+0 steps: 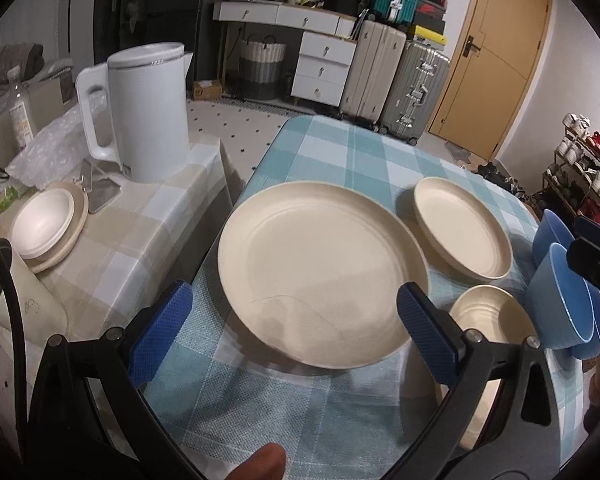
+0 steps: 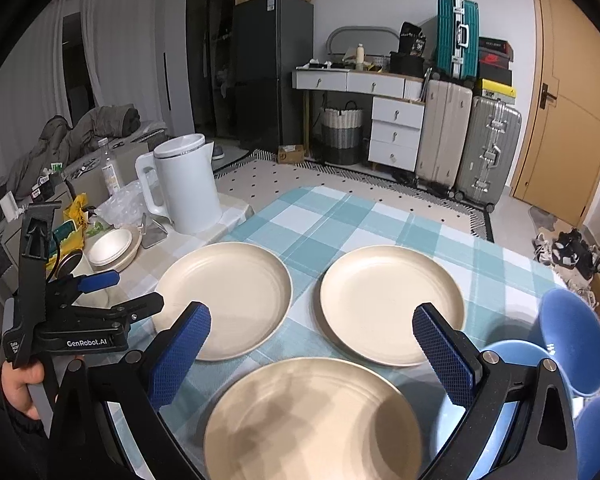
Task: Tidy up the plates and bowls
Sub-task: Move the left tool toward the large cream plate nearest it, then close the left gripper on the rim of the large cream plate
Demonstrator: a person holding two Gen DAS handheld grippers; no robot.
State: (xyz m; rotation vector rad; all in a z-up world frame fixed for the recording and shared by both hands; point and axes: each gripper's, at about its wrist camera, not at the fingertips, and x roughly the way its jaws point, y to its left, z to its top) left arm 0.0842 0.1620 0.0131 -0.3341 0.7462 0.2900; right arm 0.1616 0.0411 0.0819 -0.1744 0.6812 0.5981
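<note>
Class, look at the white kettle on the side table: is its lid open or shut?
Shut. The white kettle stands upright and its lid sits flat and flush on the rim, with no gap showing in either view.

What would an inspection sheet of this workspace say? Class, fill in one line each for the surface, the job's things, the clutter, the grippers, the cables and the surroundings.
Surface: table under a teal checked cloth; a side table in a beige checked cloth stands beside it.
Job's things: three cream plates, left plate, far plate, near plate, lying apart; blue bowls at the right edge.
Clutter: white kettle, stacked cream dishes, a bottle and plastic wrap on the side table.
Grippers: left gripper open over the left plate; right gripper open above the near plate; both empty.
Cables: black cable at the left edge.
Surroundings: suitcases, white drawers, wooden door.
</note>
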